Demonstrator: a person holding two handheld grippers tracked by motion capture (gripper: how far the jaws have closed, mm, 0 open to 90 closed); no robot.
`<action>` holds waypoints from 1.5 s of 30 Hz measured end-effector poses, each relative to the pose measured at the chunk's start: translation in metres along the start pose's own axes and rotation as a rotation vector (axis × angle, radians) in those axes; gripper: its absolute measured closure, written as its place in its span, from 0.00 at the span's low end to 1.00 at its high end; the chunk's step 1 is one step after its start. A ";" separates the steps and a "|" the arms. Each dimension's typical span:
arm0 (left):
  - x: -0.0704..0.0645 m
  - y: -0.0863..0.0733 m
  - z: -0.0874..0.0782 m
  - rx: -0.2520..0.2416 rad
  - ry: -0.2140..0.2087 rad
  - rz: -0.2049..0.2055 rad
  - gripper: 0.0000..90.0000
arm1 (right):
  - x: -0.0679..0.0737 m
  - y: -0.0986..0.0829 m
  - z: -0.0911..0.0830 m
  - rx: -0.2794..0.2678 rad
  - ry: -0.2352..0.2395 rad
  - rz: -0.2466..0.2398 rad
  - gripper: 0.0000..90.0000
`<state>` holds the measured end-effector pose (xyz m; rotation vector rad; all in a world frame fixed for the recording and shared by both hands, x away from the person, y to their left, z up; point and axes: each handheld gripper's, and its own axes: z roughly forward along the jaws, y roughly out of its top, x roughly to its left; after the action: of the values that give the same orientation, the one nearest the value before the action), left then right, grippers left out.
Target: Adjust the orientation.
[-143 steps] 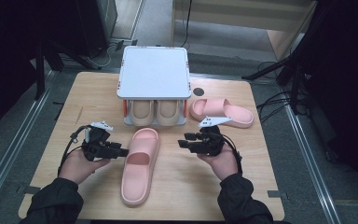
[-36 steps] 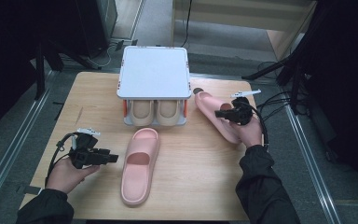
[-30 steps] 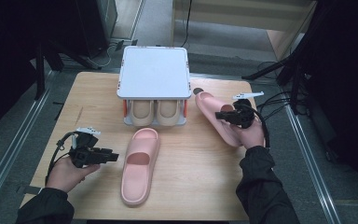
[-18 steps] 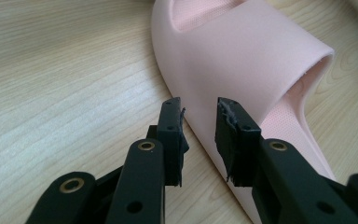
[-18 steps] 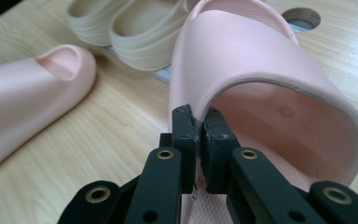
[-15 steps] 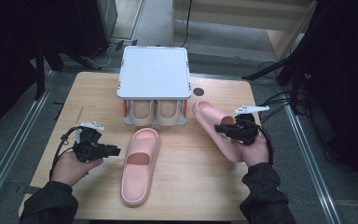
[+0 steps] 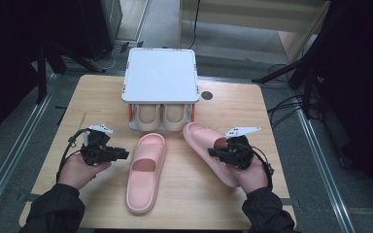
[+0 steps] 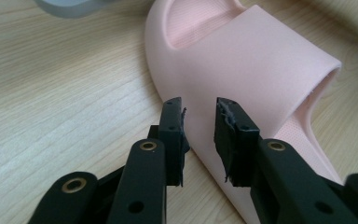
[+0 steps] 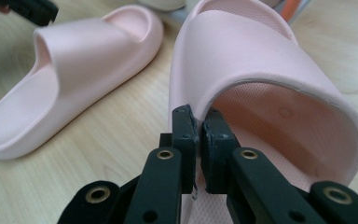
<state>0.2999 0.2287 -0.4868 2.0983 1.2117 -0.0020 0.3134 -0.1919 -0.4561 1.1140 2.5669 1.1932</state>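
Right slide pinched at the strap edge; left slide waits beside open tongs.

The pale pink moulded foam slide sandal on the right (image 7: 209, 150) lies slanting on the light wooden table (image 7: 102, 92), its toe toward 11 o'clock near the white two-tier shoe rack (image 7: 160, 77) at 12 o'clock, which shelters a pair of beige slides (image 7: 161, 116). The right gripper (image 9: 196, 122) has its jaws pressed on the strap's side edge, so the step in hand looks like carrying or straightening this slide. Its pink mate (image 7: 146, 170) lies at table centre, pointing to 12 o'clock; the left gripper (image 8: 198, 120) hovers at its 9 o'clock side, jaws spread and holding nothing. Next likely needs setting the held slide parallel to its mate, keeping the soft strap from slipping. No brand, label or writing is readable.
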 end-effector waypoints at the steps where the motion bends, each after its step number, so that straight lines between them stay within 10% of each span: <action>1: 0.000 0.000 0.001 0.007 -0.004 0.006 0.80 | 0.003 -0.001 0.003 0.012 0.001 -0.002 0.96; 25: 0.000 -0.005 0.017 0.070 -0.017 0.042 0.78 | 0.047 0.001 0.061 0.159 -0.027 -0.166 0.95; 41: -0.003 -0.005 0.018 0.073 -0.017 0.045 0.78 | 0.061 0.004 0.078 0.115 0.025 -0.172 0.81; 45: -0.003 -0.005 0.017 0.072 -0.018 0.046 0.78 | 0.052 0.009 0.061 0.063 0.079 -0.090 0.78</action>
<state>0.3001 0.2183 -0.5015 2.1833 1.1681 -0.0442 0.3033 -0.1157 -0.4811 0.9695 2.6999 1.1656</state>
